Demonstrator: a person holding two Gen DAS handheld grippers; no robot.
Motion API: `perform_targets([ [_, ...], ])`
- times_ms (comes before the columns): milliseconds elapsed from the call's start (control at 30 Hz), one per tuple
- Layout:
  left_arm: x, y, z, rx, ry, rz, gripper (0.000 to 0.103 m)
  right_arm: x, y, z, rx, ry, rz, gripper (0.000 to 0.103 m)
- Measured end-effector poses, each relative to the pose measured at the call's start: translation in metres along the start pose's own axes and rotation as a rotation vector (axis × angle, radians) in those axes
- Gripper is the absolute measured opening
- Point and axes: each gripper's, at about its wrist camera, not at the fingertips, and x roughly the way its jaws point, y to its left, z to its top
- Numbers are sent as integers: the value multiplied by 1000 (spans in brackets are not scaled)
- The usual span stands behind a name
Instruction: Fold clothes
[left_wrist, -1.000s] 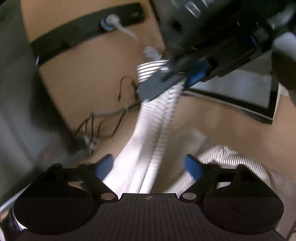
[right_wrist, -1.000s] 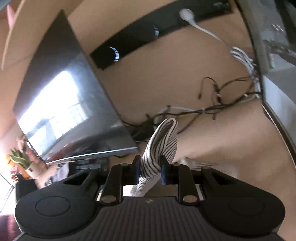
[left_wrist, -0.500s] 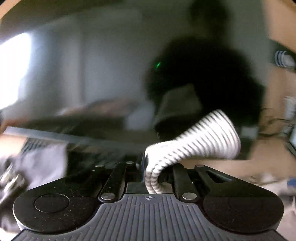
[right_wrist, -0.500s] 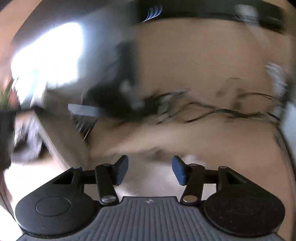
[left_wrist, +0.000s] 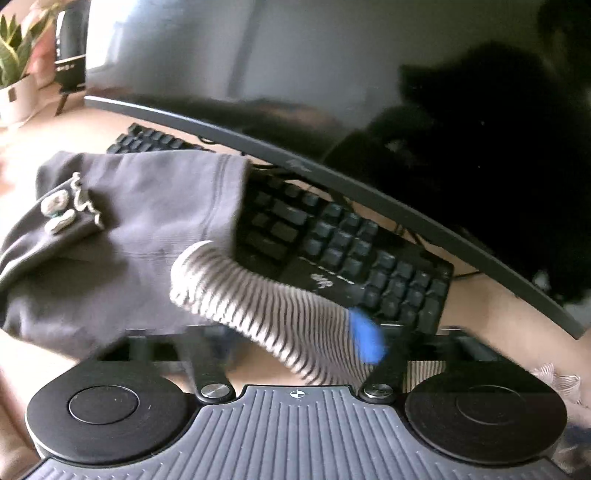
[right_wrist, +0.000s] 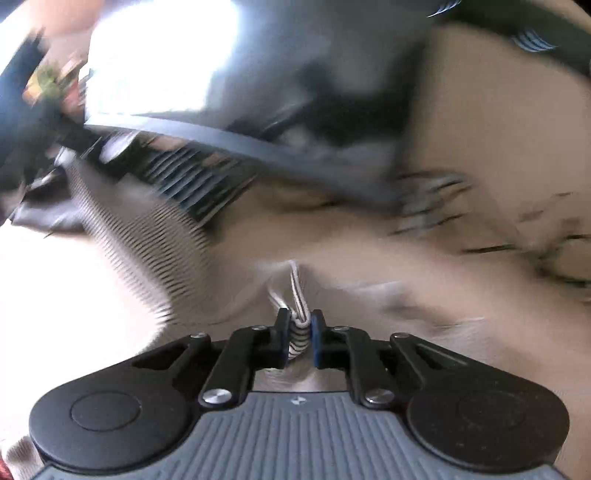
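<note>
A white garment with thin black stripes (left_wrist: 258, 295) droops across my left gripper (left_wrist: 295, 338), whose jaws are opening around it. The blue right pad (left_wrist: 365, 339) sits beside the cloth and the left finger is blurred. The cloth's rounded end rests on a grey garment (left_wrist: 129, 229) that lies partly over a black keyboard (left_wrist: 351, 251). In the blurred right wrist view my right gripper (right_wrist: 300, 328) is shut on a narrow fold of the striped garment (right_wrist: 298, 332) low over the tan desk (right_wrist: 369, 251). More striped cloth (right_wrist: 140, 240) trails off to the left.
A curved dark monitor (left_wrist: 332, 92) stands just behind the keyboard and fills the upper part of the left wrist view. A potted plant (left_wrist: 14, 74) stands at the far left. Tangled cables (right_wrist: 546, 236) lie on the desk at the right. A black bar (right_wrist: 535, 37) sits at the far edge.
The left gripper swung round to face the monitor and keyboard, closed on the striped cloth, then spread its fingers. The right gripper let go of the cloth, dropped lower and pinched it again.
</note>
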Motion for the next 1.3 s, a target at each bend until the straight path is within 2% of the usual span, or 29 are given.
perform_targets([
  [100,-6,-7,-5,29,3,-7,90,-56,-54,6,69,-91,-197,10],
  [233,-23,-23,-22,33,-7,-22,92,-129,-96,13,50,-239,-490,10],
  [367,-44,-51,-37,93,-33,-106,92,-165,-112,15,45,-273,-623,11],
  [433,-52,-72,-46,164,-27,-168,91,-168,-111,9,68,-281,-671,26],
  [500,-55,-92,-56,237,-5,-210,90,-173,-103,-1,108,-282,-634,39],
  [533,-54,-101,-62,277,13,-225,90,-170,-100,-8,151,-251,-568,43],
  [633,-43,-123,-84,377,66,-208,88,-152,-95,-35,312,-103,-317,44],
  [700,-33,-134,-97,417,109,-190,88,-117,-90,-62,398,50,-236,44],
  [800,-19,-144,-110,476,155,-175,88,-76,-85,-93,445,178,-278,44],
  [967,10,-149,-109,510,182,-144,85,-47,-96,-95,520,206,-292,44],
  [1000,15,-149,-107,510,180,-137,75,-44,-98,-94,529,206,-285,37],
  [1033,19,-150,-104,515,173,-131,68,-39,-99,-92,520,208,-274,21],
  [1067,22,-152,-101,522,160,-130,57,-34,-98,-88,505,204,-268,18],
  [1167,31,-159,-86,538,119,-142,46,-15,-92,-74,463,190,-263,14],
  [1233,39,-168,-74,572,51,-147,31,0,-92,-62,456,181,-269,14],
  [1300,46,-177,-60,599,-24,-135,30,11,-97,-52,481,170,-274,14],
])
